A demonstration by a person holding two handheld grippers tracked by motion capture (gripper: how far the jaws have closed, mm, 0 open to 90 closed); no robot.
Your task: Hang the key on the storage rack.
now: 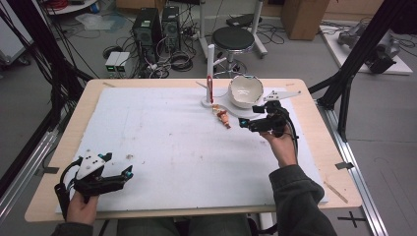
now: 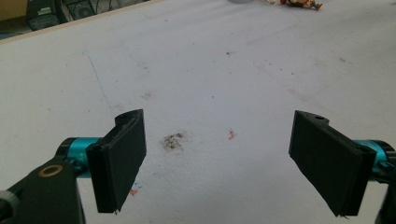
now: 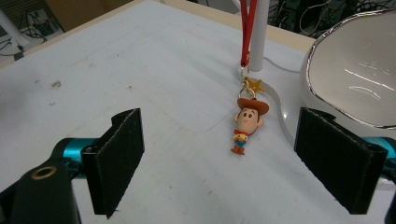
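High view, right gripper (image 1: 248, 123): held at about 2 o'clock on the worktop (image 1: 64, 147), jaws spread and aimed toward the keychain figure (image 1: 224, 118) just to its left, apparently lined up for a pick.
High view, left gripper (image 1: 118, 169): parked at 8 o'clock, well apart from the work, jaws spread and holding nothing; it looks kept out of the way.
High view, stand (image 1: 210, 59): one white post at 12 o'clock, with the red strap (image 1: 210, 87) hanging down it, so the figure lies on the mat near its base.
High view, bowl (image 1: 245, 91): one, just right of the stand, tilted.
Left gripper view: two black jaws spread over bare stained white mat (image 2: 196, 70); the figure sits far off at the top edge.
Right gripper view: jaws spread either side of one figure (image 3: 246, 122), lying flat between and ahead of them, untouched; one gold star charm (image 3: 254, 85) links it to the strap (image 3: 246, 32).
Count: two grippers, one figure, one stand, one bowl.
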